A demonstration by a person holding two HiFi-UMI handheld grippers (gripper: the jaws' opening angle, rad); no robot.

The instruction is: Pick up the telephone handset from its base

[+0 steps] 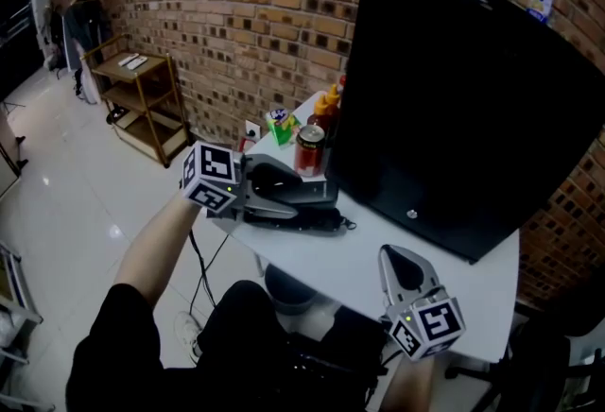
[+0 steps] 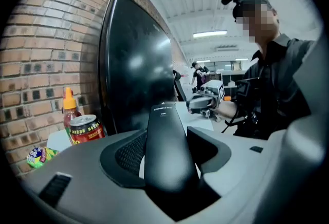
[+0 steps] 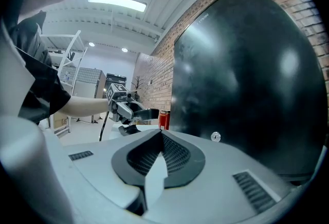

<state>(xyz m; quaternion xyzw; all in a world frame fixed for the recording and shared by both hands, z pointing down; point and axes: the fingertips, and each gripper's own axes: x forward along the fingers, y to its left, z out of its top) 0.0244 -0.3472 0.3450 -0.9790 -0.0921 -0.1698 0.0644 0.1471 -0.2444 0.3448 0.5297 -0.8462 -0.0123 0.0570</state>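
Clamping handset (image 2: 167, 148), left gripper (image 2: 164, 135)

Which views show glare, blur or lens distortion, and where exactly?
Head view: the brick wall bows from the wide lens; light is even. Left gripper view: pale glare on the black screen, the handset fairly sharp, corners dark. Right gripper view: the ceiling lamp blooms white.

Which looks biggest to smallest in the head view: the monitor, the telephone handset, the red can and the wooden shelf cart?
Largest to smallest as they look:
1. monitor
2. wooden shelf cart, though it stands farther from the camera
3. telephone handset
4. red can
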